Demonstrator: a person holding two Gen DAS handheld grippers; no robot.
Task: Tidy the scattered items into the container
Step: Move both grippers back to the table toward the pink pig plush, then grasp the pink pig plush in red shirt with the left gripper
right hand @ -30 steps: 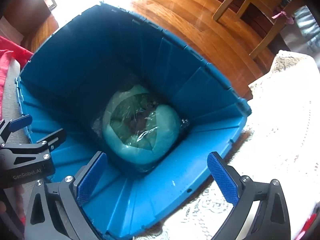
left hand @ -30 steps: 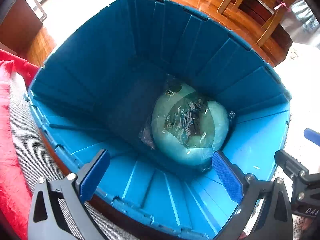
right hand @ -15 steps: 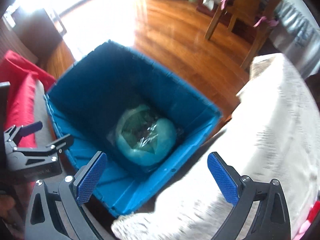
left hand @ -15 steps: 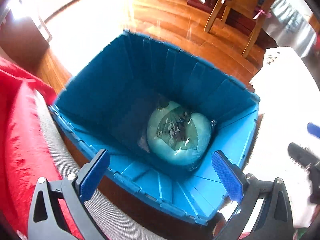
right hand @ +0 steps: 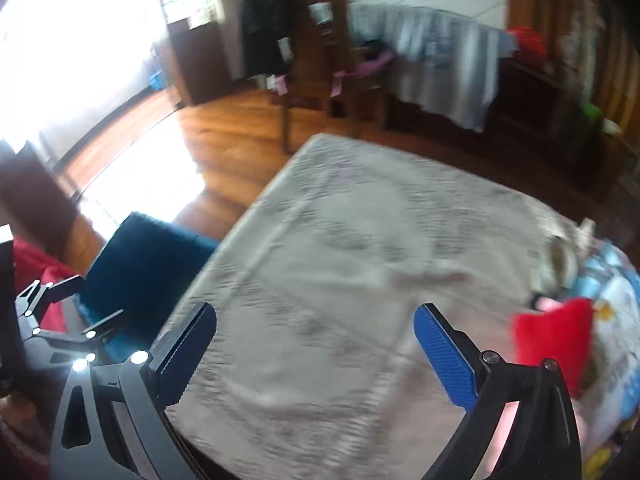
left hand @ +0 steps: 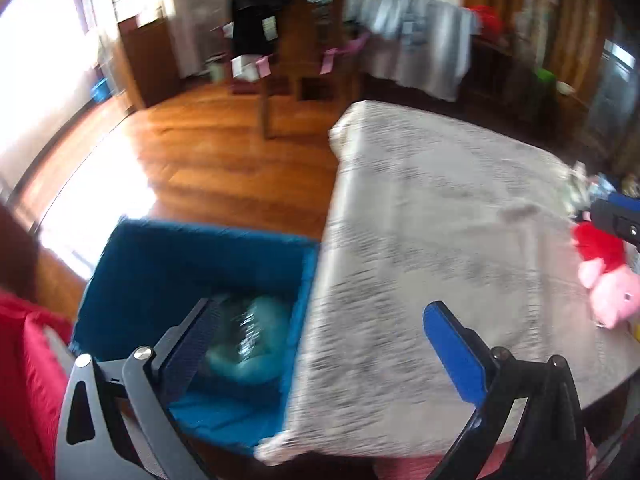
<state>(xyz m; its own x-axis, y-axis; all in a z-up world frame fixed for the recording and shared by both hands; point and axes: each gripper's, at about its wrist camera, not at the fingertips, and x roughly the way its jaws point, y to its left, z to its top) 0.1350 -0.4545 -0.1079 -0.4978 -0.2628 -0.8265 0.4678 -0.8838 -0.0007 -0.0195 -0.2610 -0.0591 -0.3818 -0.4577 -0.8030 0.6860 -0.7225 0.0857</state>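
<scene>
Blue container [left hand: 168, 264]: on the floor against the left edge of the table [left hand: 440, 208], one teal plastic-wrapped cushion [left hand: 256, 340] at its bottom. Table: covered with a pale lace cloth, motion-blurred. Pink and red plush toy [left hand: 604, 276]: lying near the table's right edge, other scattered items behind it too blurred to identify. Left gripper [left hand: 324, 344]: jaws wide open, empty, over the container's near corner and table edge. Right gripper [right hand: 316, 344]: jaws wide open, empty, above the cloth, the red of the toy just right of it
</scene>
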